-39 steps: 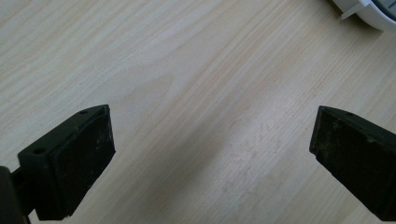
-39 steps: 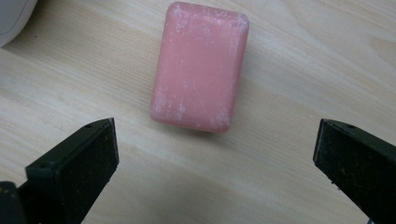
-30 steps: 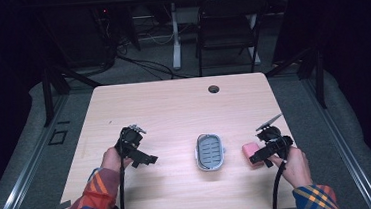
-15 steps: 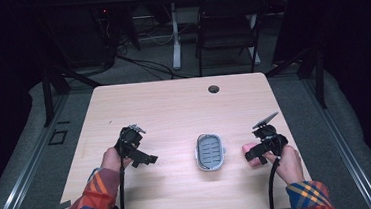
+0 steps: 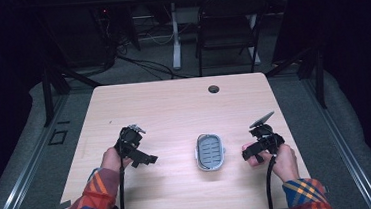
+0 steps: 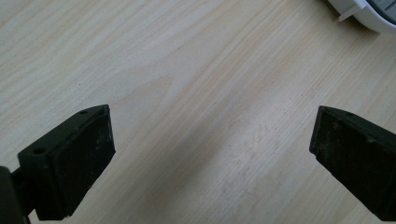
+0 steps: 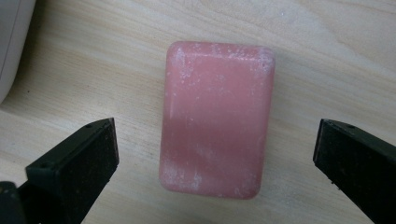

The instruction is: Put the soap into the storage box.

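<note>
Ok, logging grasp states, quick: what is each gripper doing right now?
Left gripper: open, holding nothing, over bare wooden table.
Right gripper: open, fingers either side of the pink rectangular soap bar, not touching it.

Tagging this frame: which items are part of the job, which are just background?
In the job:
- pink soap bar, flat on the table between the open right tool
- soap dish

Lying about:
- left tool, open over bare table
- chair
</note>
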`<state>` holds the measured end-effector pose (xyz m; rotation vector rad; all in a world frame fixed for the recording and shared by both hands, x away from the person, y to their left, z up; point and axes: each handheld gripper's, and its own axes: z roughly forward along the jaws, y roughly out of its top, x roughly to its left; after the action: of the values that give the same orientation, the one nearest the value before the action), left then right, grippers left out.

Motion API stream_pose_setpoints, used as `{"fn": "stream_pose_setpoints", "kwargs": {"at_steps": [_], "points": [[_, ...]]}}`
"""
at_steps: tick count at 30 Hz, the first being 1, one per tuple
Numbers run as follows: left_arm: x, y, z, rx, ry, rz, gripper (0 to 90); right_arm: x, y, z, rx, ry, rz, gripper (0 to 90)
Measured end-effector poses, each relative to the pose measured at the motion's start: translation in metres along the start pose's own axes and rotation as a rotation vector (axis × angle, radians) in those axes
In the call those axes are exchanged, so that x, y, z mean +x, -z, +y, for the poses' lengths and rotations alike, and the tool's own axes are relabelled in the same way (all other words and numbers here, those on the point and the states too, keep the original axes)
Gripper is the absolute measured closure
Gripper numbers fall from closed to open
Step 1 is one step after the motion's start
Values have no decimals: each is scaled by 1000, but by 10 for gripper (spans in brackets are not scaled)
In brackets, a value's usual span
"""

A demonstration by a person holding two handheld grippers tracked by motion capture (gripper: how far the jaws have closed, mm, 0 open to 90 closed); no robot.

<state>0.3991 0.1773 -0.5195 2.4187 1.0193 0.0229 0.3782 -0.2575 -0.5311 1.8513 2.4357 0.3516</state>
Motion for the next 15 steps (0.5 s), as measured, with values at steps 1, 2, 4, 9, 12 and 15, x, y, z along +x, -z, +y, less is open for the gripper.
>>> {"fn": "stream_pose_setpoints", "kwargs": {"at_steps": [1,2,4,9,12,15], "points": [[0,0,0,0,0,0,0,0,-2,0,1,-7,1,34],[0,0,0,0,0,0,0,0,-3,0,2,-9,0,65],[0,0,0,0,-1,-1,0,0,-3,1,5,-8,1,86],[0,0,0,0,0,0,0,0,-6,0,-10,-25,-3,149],[0,0,0,1,0,0,0,-1,-5,1,13,-18,0,156],[0,0,0,1,-1,-1,0,1,-7,1,2,-29,-7,189]]}}
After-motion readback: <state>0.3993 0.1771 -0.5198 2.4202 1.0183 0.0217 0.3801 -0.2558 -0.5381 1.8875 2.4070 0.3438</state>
